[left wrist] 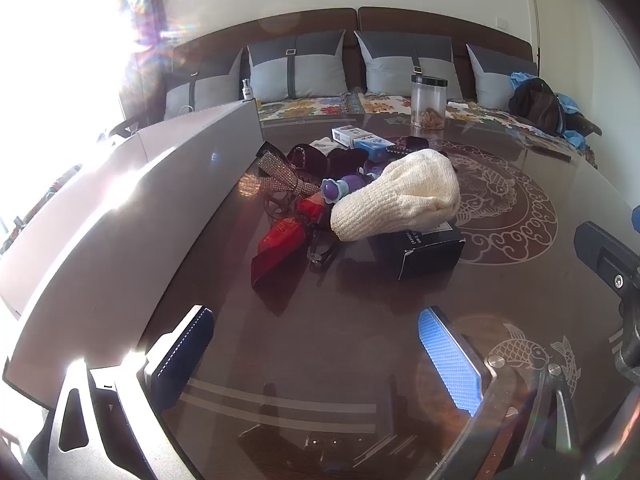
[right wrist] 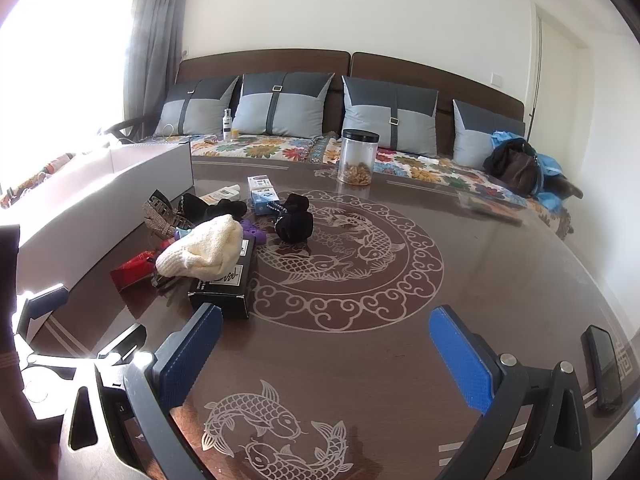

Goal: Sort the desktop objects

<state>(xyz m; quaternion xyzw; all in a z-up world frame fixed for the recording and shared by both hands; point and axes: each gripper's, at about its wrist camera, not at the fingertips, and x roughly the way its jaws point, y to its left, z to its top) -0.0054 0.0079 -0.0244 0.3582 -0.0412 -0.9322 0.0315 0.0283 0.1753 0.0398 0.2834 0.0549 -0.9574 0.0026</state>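
Centrally, a cream knit hat (left wrist: 404, 196) drapes over a black box (left wrist: 430, 250) (both grippers' fingers spread wide, empty).

The bench (right wrist: 460, 280) was dark brown wood under a glossy, mirror-like top that threw back sunlight, with pale fish patterns set into it. The cream hat (left wrist: 400, 196) looked like coarse ribbed knit wool, matt and soft. The black box (left wrist: 430, 254) under it was matt cardboard. A red packet (left wrist: 282, 240) shone like foil or plastic film. The strap (left wrist: 280, 178) glittered, studded with tiny stones. The jar (right wrist: 359, 156) was clear smooth plastic with a black lid. The large white box (right wrist: 104, 204) looked smooth card. The left claw (left wrist: 316, 360) carried blue, finely ribbed rubbery pads (left wrist: 448, 360).
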